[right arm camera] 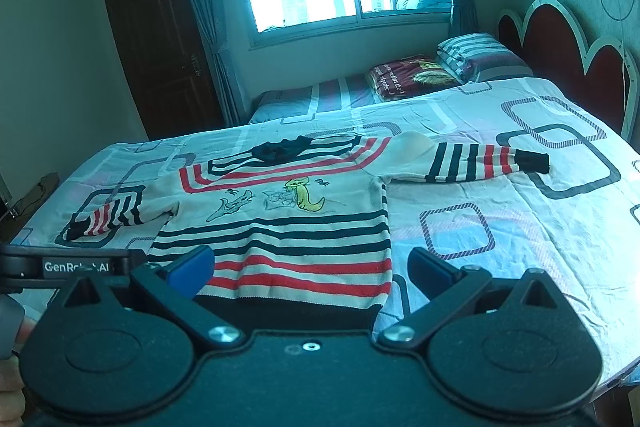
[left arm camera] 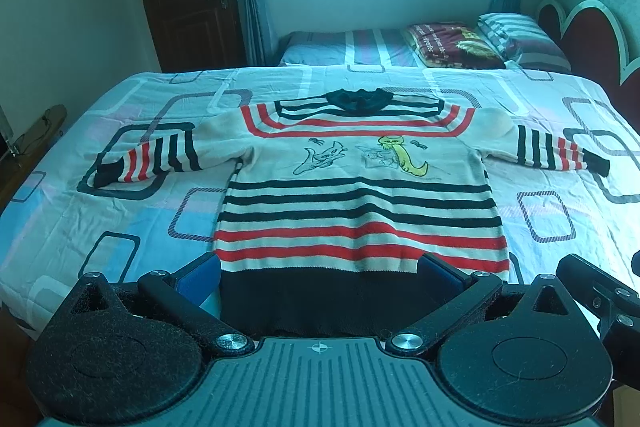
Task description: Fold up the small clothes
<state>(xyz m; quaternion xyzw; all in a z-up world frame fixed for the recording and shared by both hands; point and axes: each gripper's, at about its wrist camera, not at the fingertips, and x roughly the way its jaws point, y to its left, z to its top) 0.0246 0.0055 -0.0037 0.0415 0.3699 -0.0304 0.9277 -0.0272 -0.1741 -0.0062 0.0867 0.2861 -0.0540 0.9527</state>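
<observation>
A child's striped sweater (left arm camera: 356, 195) lies flat and face up on the bed (left arm camera: 120, 211), with the collar (left arm camera: 358, 99) toward the window and the dark hem (left arm camera: 320, 301) toward the cameras. Both sleeves are spread out to the sides: the left sleeve (left arm camera: 152, 157) and the right sleeve (left arm camera: 560, 149). No fold is made yet, I judge.

The left tool (left arm camera: 320, 275) is released, its blue pads wide apart, one on each side of the hem's middle part. The right tool (right arm camera: 308, 269) is also released and stands over the right corner of the hem, with one pad above the stripes and the other above the bed sheet. From these views I cannot tell if any pad touches the fabric.

Several things may go wrong from here. The knit looks thick and soft, so a tool that closes too shallow could catch only the top layer, and then the back layer stays on the bed and the fold comes out uneven. If it closes too deep, it could pinch the bed sheet together with the hem and drag the sheet up. The two tools are close to each other at the hem; they may hit one another. Lifting one corner faster than the other would twist the body and pull the sleeves out of their flat position.
</observation>
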